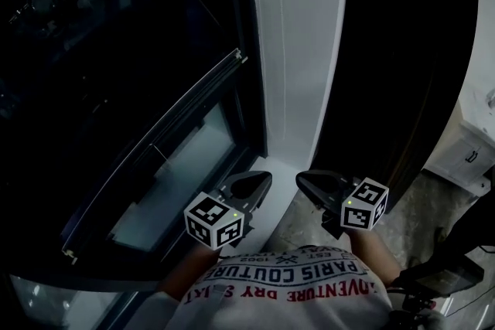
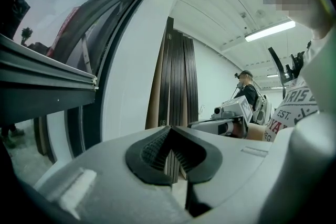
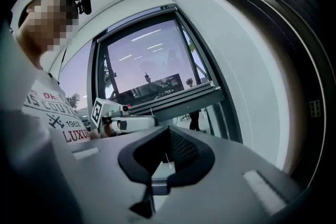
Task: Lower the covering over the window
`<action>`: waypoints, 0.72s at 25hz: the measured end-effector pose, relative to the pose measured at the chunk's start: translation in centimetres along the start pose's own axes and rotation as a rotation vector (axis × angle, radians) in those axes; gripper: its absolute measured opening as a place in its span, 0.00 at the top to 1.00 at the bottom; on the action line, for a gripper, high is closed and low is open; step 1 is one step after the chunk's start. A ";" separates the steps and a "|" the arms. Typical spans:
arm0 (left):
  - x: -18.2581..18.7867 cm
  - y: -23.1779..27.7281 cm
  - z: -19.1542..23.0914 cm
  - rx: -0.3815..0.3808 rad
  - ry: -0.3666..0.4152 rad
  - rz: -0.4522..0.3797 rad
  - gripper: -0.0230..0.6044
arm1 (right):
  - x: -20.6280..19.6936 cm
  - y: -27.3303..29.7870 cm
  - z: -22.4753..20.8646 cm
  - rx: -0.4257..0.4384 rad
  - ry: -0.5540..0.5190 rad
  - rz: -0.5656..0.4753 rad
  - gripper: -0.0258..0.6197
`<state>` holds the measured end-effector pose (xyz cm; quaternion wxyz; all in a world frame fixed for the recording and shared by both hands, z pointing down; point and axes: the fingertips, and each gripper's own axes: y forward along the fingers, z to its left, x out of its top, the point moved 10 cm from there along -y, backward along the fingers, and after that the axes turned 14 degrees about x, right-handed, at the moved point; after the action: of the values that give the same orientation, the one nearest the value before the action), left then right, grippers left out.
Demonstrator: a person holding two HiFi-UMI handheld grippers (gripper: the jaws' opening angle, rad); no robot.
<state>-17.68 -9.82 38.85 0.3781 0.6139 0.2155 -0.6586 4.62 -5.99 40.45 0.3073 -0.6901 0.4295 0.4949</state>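
For this step the window [image 1: 116,73] is to be approached first, since both tools are held near the body, well apart from it. The bottom rail [image 1: 155,141] of the covering is best taken near its middle, not at the corner by the frame's right edge, so that it comes down level and is not jammed. The left gripper [image 1: 261,182] and the right gripper [image 1: 305,182] are both clenched and nothing is grasped, so one must be opened before a grip is taken. If the thin cord [image 3: 168,160] that seems to hang under the rail is used, it should be pulled straight down, gently.

The covering is seen as a dark rail stretched across the window from edge to edge, part way down the glass. Above it the field is dark, and whether this is fabric cannot be told. Below it paler glass is left uncovered.
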 end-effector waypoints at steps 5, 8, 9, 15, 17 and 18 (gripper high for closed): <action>-0.7 0.0 1.2 0.028 -0.020 0.017 0.96 | -0.2 1.5 -1.2 0.032 0.012 0.026 0.95; -1.2 -0.4 1.4 0.043 -0.033 0.028 0.96 | -0.5 1.9 -1.2 0.039 0.024 0.033 0.95; -1.2 -0.4 1.4 0.049 -0.037 0.029 0.96 | -0.5 1.9 -1.6 0.040 0.026 0.034 0.95; -0.1 2.3 3.8 0.093 -0.034 0.036 0.96 | 1.1 3.4 -7.2 0.046 0.055 0.008 0.95; 0.8 2.8 4.6 0.113 -0.028 0.015 0.96 | 2.4 3.7 -8.2 0.044 0.037 -0.001 0.95; 1.3 2.9 4.9 0.123 -0.029 0.003 0.96 | 3.1 3.9 -8.5 0.043 0.027 -0.004 0.95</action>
<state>-18.58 -15.57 38.88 0.3439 0.6266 0.1680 -0.6789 5.16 -15.81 40.26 0.3174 -0.6907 0.4426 0.4757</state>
